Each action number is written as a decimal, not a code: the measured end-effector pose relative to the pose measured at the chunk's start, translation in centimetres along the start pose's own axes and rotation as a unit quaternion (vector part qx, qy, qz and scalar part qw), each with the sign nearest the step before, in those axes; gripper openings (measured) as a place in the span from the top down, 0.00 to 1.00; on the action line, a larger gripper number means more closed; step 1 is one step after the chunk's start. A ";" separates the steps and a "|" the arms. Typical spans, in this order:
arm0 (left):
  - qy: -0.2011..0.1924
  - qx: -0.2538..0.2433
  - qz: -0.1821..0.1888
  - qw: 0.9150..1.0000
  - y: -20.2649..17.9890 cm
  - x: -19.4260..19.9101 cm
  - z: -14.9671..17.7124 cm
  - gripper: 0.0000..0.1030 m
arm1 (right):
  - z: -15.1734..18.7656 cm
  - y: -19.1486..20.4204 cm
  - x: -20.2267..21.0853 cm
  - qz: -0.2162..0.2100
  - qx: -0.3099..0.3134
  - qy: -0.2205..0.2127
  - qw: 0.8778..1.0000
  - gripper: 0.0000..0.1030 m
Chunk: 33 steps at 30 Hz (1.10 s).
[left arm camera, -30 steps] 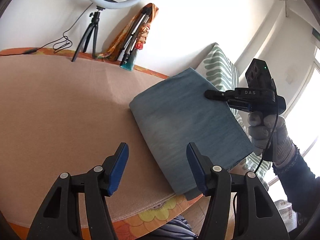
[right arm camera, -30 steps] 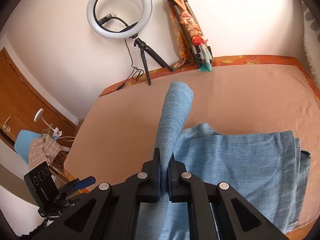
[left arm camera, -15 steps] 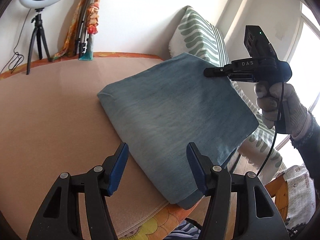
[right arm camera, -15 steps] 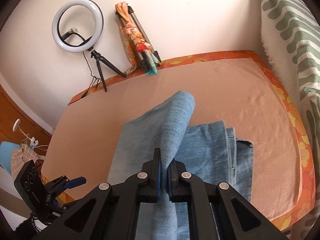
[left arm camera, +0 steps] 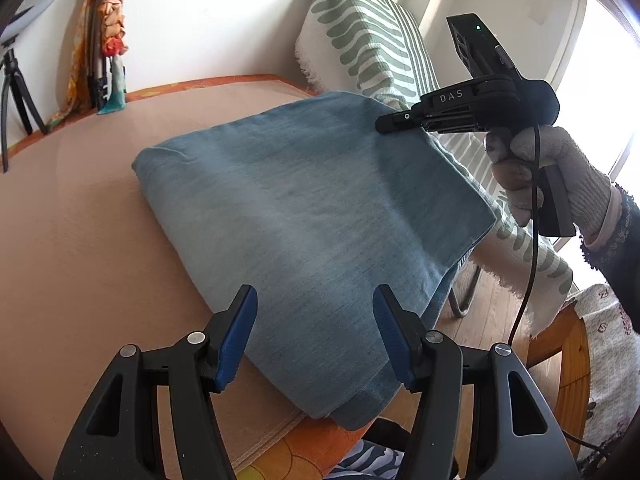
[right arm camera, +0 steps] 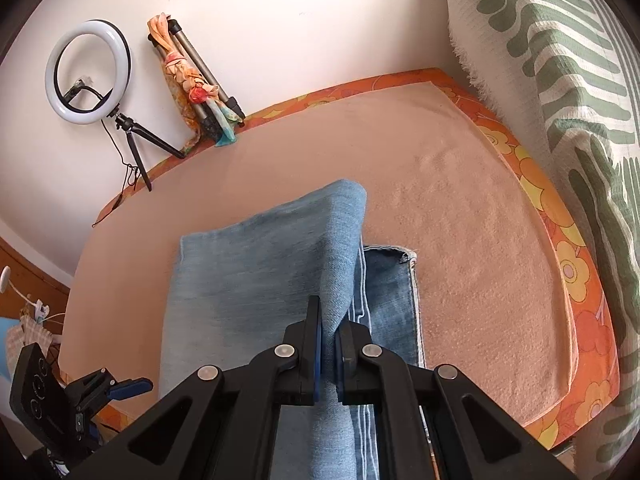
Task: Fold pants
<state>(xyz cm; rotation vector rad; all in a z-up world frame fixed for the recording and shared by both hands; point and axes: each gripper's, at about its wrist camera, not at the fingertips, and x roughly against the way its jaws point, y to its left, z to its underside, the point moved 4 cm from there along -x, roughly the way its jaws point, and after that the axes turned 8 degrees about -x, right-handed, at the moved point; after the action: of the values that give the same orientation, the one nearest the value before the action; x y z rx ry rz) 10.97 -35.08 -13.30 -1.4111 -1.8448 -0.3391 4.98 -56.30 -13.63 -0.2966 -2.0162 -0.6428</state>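
- The right gripper [right arm camera: 329, 334] is pinched tight on a raised ridge of the pants [right arm camera: 256, 276], the denim squeezed between its two pads and standing up from the layers below.
- From that grip the lifted flap runs away toward the far end of the pants, then drops over the lower layers; a hem edge [right arm camera: 404, 256] of the bottom layer shows just to the right of the flap.
- The left gripper [left arm camera: 314, 334] has its jaws spread wide with nothing between them, hovering above the near end of the pants without touching the cloth.
- The pants lie on the peach table cover [right arm camera: 460, 208], with one end hanging past the table edge nearest the left gripper, and the striped cushion [left arm camera: 360, 40] just beyond their far side.
- Well away from the pants, a ring light [right arm camera: 88, 72] and a bundled tripod [right arm camera: 196, 84] stand against the wall.
- Judging by the lie of things, a fold is under way: the right gripper carries the top layer across the stack.
- The next move likely calls for laying that flap flat so its edges line up with the layers beneath, then letting go; the free left gripper could pin or smooth the near end so the stack does not slide off the edge.
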 end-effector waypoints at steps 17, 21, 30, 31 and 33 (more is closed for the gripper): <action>0.021 0.024 -0.053 0.998 1.4 -0.3 -1.2 0.39 | 1.5 -3.5 -4.7 0.016 -0.015 0.028 0.999 0.90; 0.019 0.036 -0.058 0.997 1.4 -0.3 -1.6 0.37 | 1.6 -3.8 -4.8 0.012 -0.011 0.027 1.000 0.89; 0.020 0.049 -0.058 0.997 1.5 -1.1 -2.2 0.37 | 1.7 -4.1 -4.8 0.001 -0.003 0.029 1.000 0.77; 0.023 0.050 -0.062 0.997 1.6 -1.3 -2.2 0.37 | 1.7 -4.1 -4.8 -0.002 -0.003 0.030 1.000 0.76; 0.029 0.052 -0.069 0.996 1.7 -1.5 -2.1 0.37 | 1.7 -4.2 -4.9 -0.005 -0.002 0.032 0.999 0.75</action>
<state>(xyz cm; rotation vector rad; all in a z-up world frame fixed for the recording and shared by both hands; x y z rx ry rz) 13.55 -36.84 -13.38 -1.1953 -1.8888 -0.3456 4.34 -58.61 -19.82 -0.2652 -1.9557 -0.6558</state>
